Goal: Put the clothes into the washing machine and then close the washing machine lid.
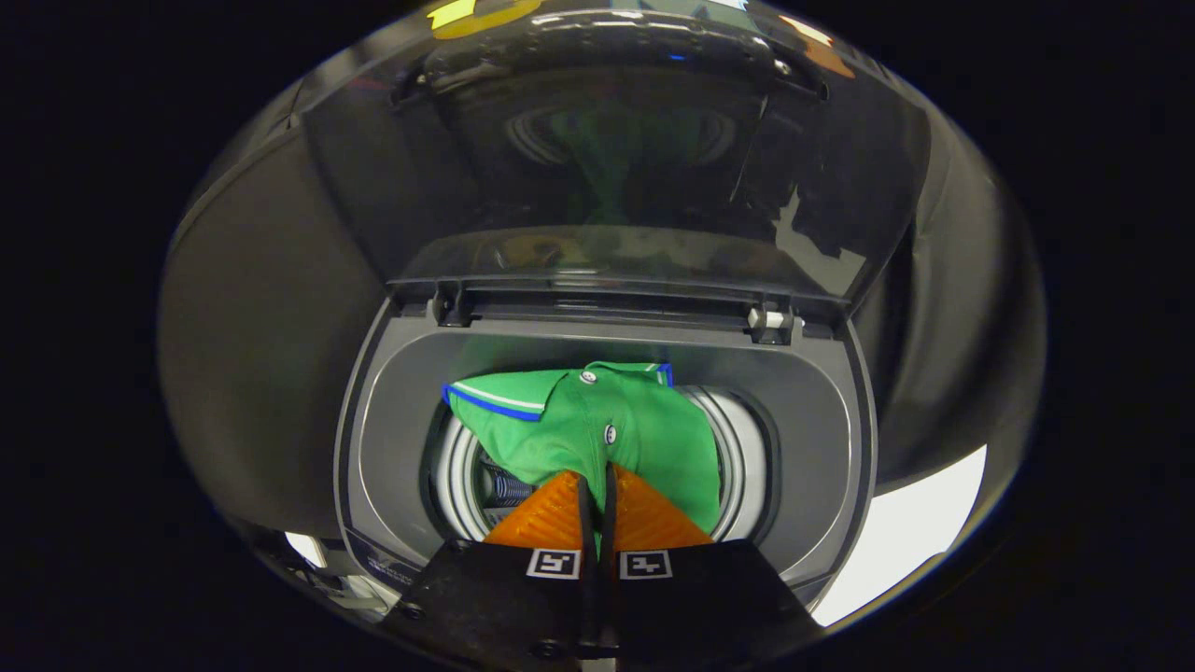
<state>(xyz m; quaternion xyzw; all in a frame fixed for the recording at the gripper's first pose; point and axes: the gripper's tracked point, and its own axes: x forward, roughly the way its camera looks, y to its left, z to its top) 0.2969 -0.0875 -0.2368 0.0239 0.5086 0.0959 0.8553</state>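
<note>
Green polo shirt (597, 439), trimmed with a blue and white stripe at the collar and carrying two small pale buttons, hangs bunched over the round opening of a top-loading washing machine (803, 448). The gripper (597, 478) points down at the drum, and its two fingers are pinched together on a fold of the shirt, with only a thin dark slit between them; the cloth spreads out just ahead of the fingertips and drapes toward the far and right side of the opening. Below the shirt, to the left of the fingers, the pale ribbed wall of the drum (459, 476) shows, and a dark patch with blue ridges lies deeper inside, possibly the drum's base, though it is too shadowed to be sure. The machine's grey top panel rings the opening. Beyond it the lid (607, 168) stands raised, tilted back on two hinges (452, 304), its dark glossy pane throwing back a faint green reflection of the shirt and a few bright glints. Nothing lies between the shirt and the drum mouth. Dark cloth walls close in on both sides of the machine, and a strip of pale floor (910, 532) shows to the right of it.
</note>
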